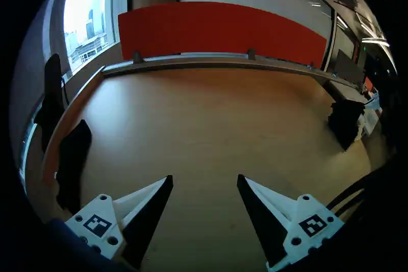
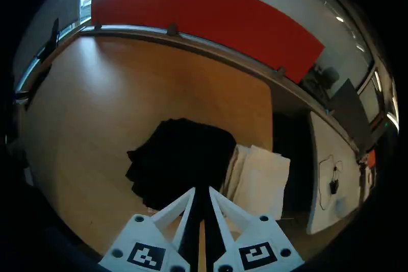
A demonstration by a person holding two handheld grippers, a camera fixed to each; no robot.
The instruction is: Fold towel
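Note:
A black towel lies crumpled on the wooden table in the right gripper view. My right gripper has its fingers drawn close together at the towel's near edge, and dark cloth shows between the tips. In the left gripper view the same towel is a dark heap far off to the right. My left gripper hangs open over bare table, nothing between its fingers.
Folded white towels lie right beside the black one. A red partition runs along the table's far edge. A dark chair stands at the left edge. A second white desk sits past a gap to the right.

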